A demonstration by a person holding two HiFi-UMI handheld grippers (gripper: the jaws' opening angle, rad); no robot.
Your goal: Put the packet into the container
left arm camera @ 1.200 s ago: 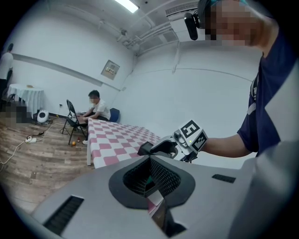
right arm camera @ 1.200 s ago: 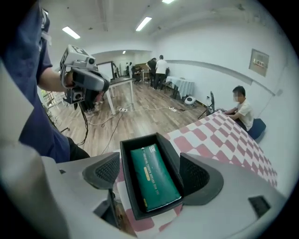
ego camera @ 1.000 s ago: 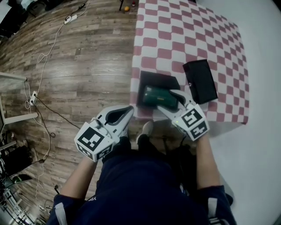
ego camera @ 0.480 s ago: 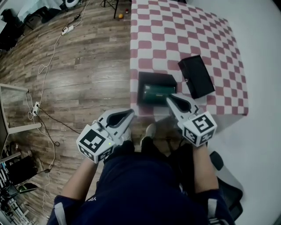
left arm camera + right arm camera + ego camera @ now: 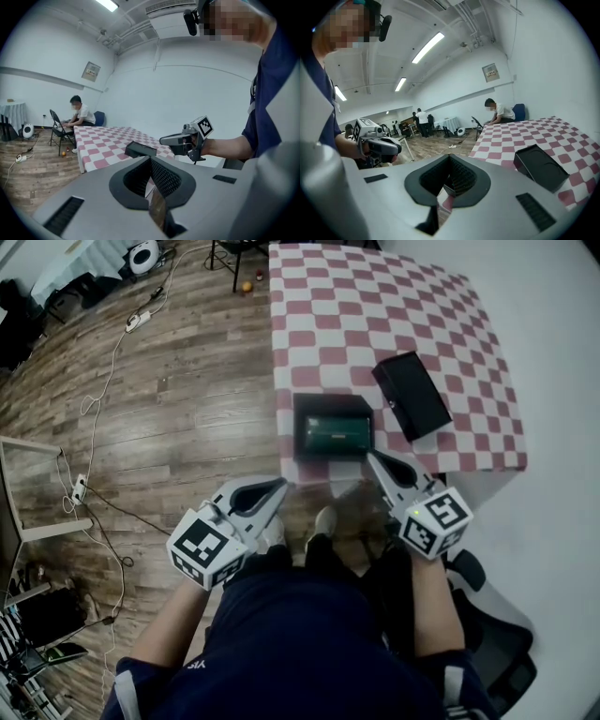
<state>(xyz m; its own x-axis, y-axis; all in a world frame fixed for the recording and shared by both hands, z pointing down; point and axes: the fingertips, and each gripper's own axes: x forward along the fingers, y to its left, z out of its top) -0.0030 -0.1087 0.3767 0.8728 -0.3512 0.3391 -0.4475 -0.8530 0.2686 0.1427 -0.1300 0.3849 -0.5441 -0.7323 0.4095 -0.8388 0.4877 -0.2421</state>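
Note:
The green packet lies flat inside the black container, which sits at the near edge of the checked table. My right gripper is just off that edge, beside the container's near right corner, shut with nothing in its jaws. My left gripper hangs lower left, off the table over the floor, also shut and empty. In the left gripper view the right gripper shows ahead; in the right gripper view the left gripper shows at left.
A black lid lies on the cloth right of the container, also seen as the lid in the right gripper view. Cables trail over the wooden floor at left. A seated person is at the table's far end.
The right gripper has drawn back from the container toward me and its jaws have shut, leaving the packet inside. The left gripper has barely moved.

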